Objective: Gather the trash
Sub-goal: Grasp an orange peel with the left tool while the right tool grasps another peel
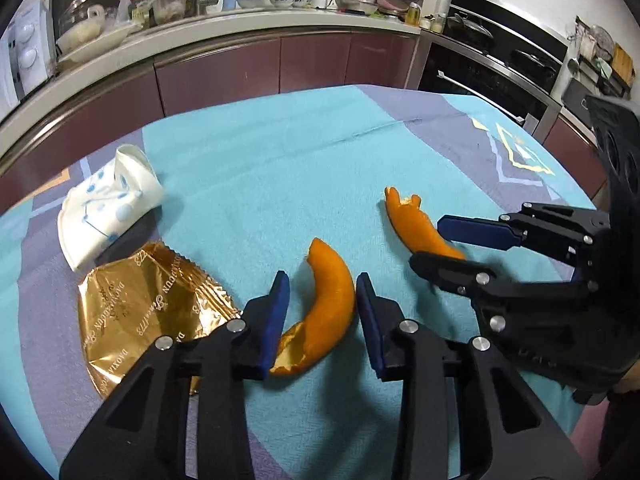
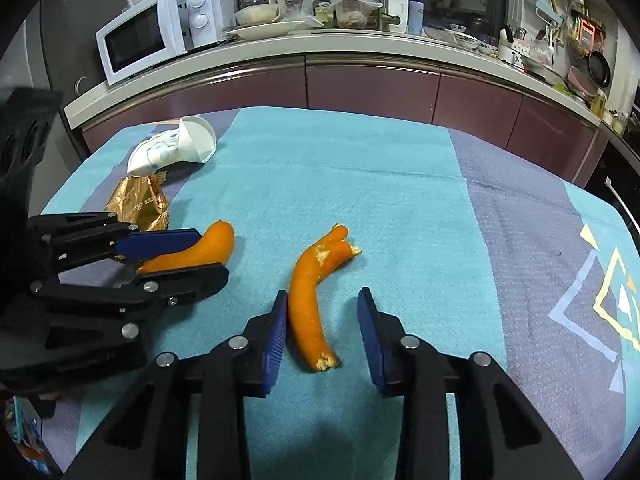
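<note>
The left gripper point(image 1: 322, 314), angled down at the table, straddles a curved orange peel strip point(image 1: 320, 308); its blue pads stand just apart from the peel, not yet pinching. The right gripper point(image 2: 322, 332), tilted down likewise, brackets a second, forked orange peel strip point(image 2: 310, 300), the left pad touching it and the right pad clear. Both peels lie on a turquoise-and-lilac cloth point(image 1: 260, 176). At left of the left wrist view, a crinkled gold foil wrapper point(image 1: 152, 300) and a crushed white paper cup point(image 1: 106, 208).

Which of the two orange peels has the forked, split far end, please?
The orange peel between the right gripper fingers: its far tip splits in two. The peel at the left gripper is one smooth crescent.
</note>
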`<state>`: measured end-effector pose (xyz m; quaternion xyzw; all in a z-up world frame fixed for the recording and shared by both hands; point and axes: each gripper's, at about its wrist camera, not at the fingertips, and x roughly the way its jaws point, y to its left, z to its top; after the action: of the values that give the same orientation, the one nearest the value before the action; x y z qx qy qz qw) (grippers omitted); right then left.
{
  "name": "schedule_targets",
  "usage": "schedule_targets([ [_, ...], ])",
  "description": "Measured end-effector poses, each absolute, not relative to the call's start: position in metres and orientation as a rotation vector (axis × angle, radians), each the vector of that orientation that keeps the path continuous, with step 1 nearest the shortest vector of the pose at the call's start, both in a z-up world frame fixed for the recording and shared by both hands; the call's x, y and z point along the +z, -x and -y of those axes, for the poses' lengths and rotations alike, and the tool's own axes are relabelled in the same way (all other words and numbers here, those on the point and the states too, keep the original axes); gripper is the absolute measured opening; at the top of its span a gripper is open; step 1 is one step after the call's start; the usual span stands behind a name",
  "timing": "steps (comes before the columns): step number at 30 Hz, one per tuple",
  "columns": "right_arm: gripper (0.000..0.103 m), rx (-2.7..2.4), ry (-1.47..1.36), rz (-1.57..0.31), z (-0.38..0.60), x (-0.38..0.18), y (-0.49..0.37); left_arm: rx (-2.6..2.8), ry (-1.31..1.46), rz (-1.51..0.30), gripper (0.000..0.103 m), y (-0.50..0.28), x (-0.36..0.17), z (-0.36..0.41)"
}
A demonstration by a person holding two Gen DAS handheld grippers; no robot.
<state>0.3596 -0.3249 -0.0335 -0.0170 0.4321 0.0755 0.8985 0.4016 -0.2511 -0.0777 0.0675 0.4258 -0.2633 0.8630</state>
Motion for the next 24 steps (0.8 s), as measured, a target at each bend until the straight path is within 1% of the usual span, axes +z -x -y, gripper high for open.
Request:
schedule_targets([
  [2,0.031,0.156,0.034,-0.894,0.326,-0.033,-0.360,-0.556,-0.131,-0.898,0.034,-0.402,-0.077,0.252],
  [5,0.020,0.168,0.045,-0.892,0.323,-0.033,-0.359,-0.544,-0.155,-0.893,0.030,-0.401,-0.079,0.255],
  [6,0.015,0.172,0.046,-0.892,0.322,-0.033,-0.360,-0.537,-0.157,-0.894,0.026,-0.401,-0.078,0.254],
  [7,0.015,0.176,0.048,-0.892,0.321,-0.033,-0.360,-0.533,-0.157,-0.896,0.021,-0.400,-0.079,0.254],
  [10,0.012,0.177,0.049,-0.891,0.320,-0.033,-0.359,-0.519,-0.179,-0.893,0.018,-0.399,-0.079,0.255],
  [18,0.011,0.174,0.028,-0.871,0.321,-0.029,-0.350,-0.493,-0.198,-0.884,0.015,-0.388,-0.077,0.254],
  [24,0.011,0.165,0.013,-0.838,0.322,-0.019,-0.330,-0.491,-0.186,-0.849,0.015,-0.369,-0.062,0.242],
])
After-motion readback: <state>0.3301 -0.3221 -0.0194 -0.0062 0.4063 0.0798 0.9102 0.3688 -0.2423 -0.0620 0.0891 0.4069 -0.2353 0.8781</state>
